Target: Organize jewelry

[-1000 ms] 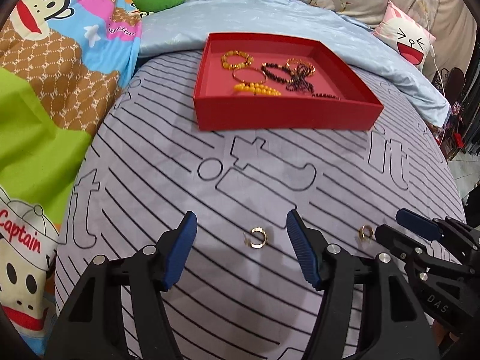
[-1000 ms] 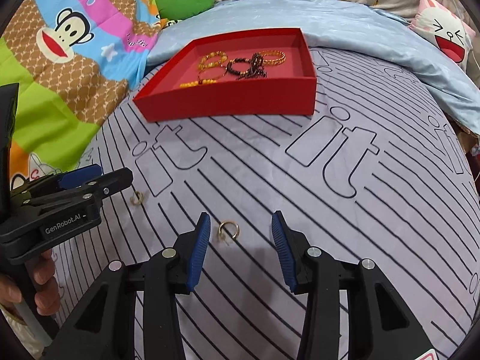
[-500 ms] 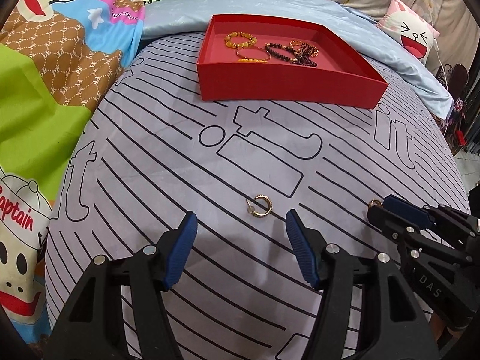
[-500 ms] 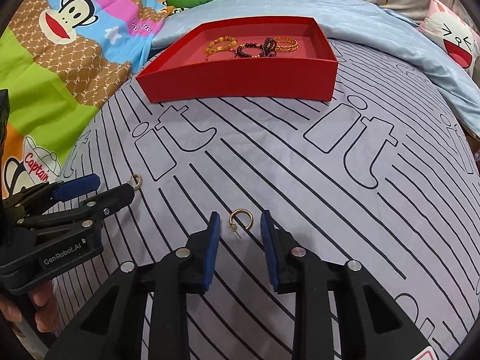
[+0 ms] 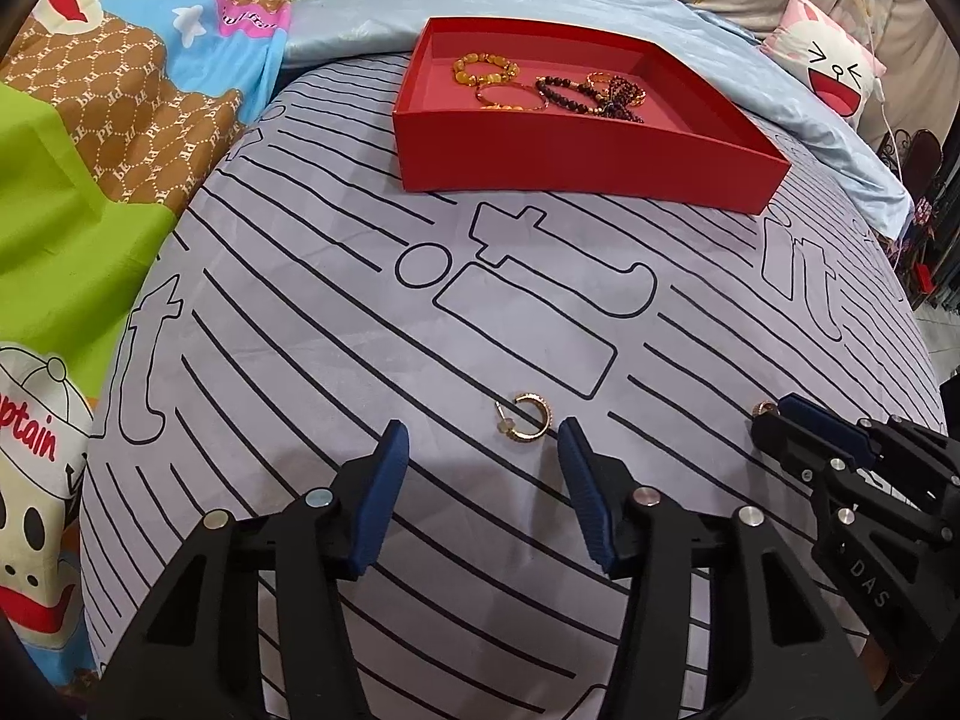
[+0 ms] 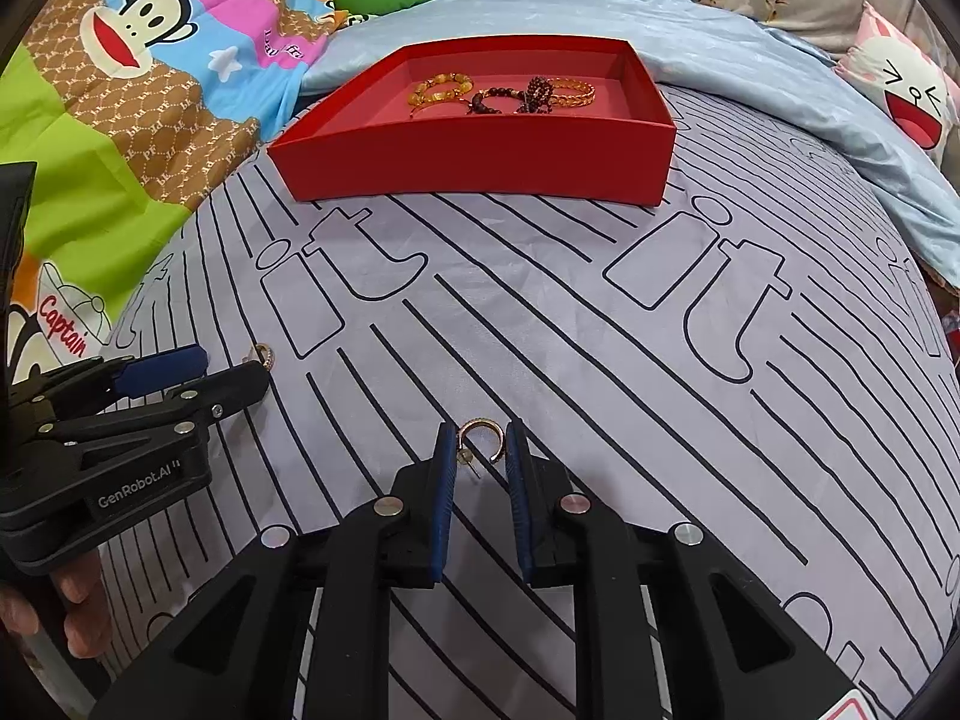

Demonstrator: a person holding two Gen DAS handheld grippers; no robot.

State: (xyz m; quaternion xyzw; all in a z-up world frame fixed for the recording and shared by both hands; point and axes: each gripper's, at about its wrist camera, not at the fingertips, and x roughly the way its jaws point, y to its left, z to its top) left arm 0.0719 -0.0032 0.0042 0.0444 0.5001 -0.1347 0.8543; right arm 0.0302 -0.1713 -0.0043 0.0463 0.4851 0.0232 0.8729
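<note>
The right hand-held gripper (image 6: 478,441) stands narrow and is closing, its blue pads flanking a gold hoop earring (image 6: 480,441) on the striped bed cover (image 6: 600,360), well short of the red tray (image 6: 480,162); whether the pads press it I cannot tell. The left hand-held gripper (image 5: 483,456) is about half open and also closing, a second gold hoop earring (image 5: 528,417) lying just ahead of its tips, untouched. Two earrings lie outside the tray. Inside the tray lie several beaded bracelets (image 5: 540,87), amber and dark; they overlap too much to count exactly.
</note>
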